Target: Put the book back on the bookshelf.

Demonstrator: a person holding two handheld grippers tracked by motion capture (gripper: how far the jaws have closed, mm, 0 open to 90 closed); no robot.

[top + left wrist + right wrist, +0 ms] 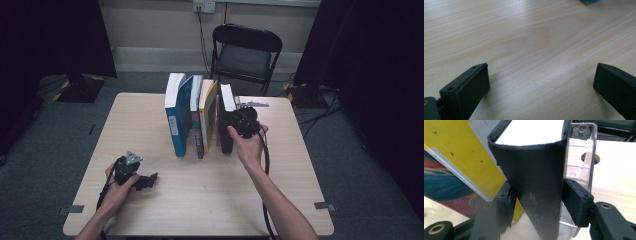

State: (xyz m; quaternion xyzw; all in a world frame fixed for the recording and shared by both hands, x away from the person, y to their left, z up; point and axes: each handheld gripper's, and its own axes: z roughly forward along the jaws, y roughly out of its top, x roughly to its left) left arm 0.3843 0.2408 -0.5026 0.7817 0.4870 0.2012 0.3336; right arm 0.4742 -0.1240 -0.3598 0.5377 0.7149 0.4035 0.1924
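the right gripper (pixel 240 121) is clamped on the spine of the black book (pixel 226 117), which stands upright at the right end of a row of books near the middle of the table (pixel 150 115). in the high view the person's right hand (pixel 248 142) wraps the tool and hides the jaws. the right gripper view shows what that hides: one jaw pressed on each side of the black book (pixel 536 192), its white page edges above. that view also shows a clear plastic bookend (pixel 580 157) just behind the right jaw, touching the book's cover, and the yellow book (pixel 474 162) close on the other side with only a thin gap.

the high view alone gives the row: a blue book (pixel 177 120), a thin book (pixel 196 115) and the yellow book (pixel 207 112), all leaning slightly, then the black one. bare tabletop lies open to the right of the black book up to the table's edge, and in front of the row.

the left gripper (pixel 145 180) rests low on the table near the front left, held in the left hand (pixel 117 187), well apart from the books. the left gripper view shows its jaws spread wide over bare wood (pixel 529 50), holding nothing.
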